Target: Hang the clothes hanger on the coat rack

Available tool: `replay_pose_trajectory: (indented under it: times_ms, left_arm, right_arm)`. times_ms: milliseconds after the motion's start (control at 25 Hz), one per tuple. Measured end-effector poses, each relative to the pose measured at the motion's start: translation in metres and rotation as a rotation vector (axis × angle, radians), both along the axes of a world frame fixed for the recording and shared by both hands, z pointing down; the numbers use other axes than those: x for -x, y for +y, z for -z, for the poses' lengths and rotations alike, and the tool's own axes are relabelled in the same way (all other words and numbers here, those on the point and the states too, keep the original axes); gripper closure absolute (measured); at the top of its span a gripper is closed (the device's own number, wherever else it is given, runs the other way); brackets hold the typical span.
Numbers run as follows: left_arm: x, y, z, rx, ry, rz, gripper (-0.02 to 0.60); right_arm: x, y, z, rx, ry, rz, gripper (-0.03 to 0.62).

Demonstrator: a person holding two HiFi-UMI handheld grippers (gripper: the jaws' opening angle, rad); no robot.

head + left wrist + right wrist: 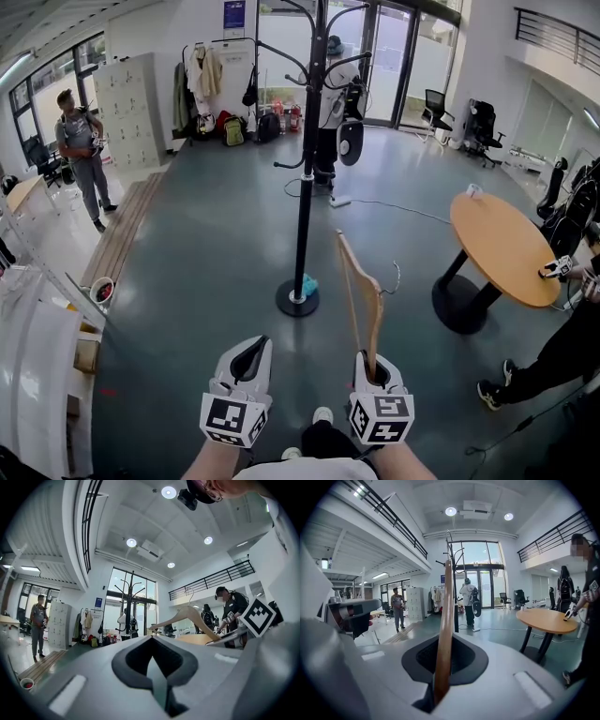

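A black coat rack [307, 141] stands on a round base a few steps ahead, its curved hooks high in the head view; its top shows far off as coat rack [131, 603] and coat rack [453, 592]. My right gripper [375, 375] is shut on one end of a wooden clothes hanger [361, 298], which points up and away with its metal hook to the right. The same hanger [443, 634] runs up between the jaws. My left gripper [246, 361] is shut with nothing in it, and the hanger [187, 617] shows to its right.
A round orange table [502, 246] stands at right with a seated person [562, 352] beside it. Another person [82, 155] stands far left near lockers. A white table edge [37, 356] lies at my near left. Bags, office chairs and glass doors line the back.
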State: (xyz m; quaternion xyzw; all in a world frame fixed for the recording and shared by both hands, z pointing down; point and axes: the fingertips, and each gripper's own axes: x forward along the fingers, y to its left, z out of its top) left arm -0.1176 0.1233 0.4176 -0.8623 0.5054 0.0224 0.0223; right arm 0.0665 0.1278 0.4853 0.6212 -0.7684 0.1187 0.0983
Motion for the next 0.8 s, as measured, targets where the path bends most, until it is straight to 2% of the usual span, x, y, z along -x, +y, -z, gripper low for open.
replay_pose_trajectory:
  times_ms: [160, 400, 800]
  left_arm:
    - [0.003, -0.02, -0.012, 0.019, -0.011, 0.007, 0.581]
    - [0.011, -0.078, -0.02, 0.04, -0.018, 0.078, 0.581]
    - [-0.032, -0.211, -0.001, 0.001, -0.03, 0.121, 0.581]
  right_arm:
    - [-0.005, -0.024, -0.008, 0.005, -0.001, -0.009, 0.559]
    - [-0.017, -0.083, -0.014, 0.026, 0.008, 0.005, 0.559]
    - [-0.063, -0.222, 0.001, -0.019, 0.014, 0.031, 0.559]
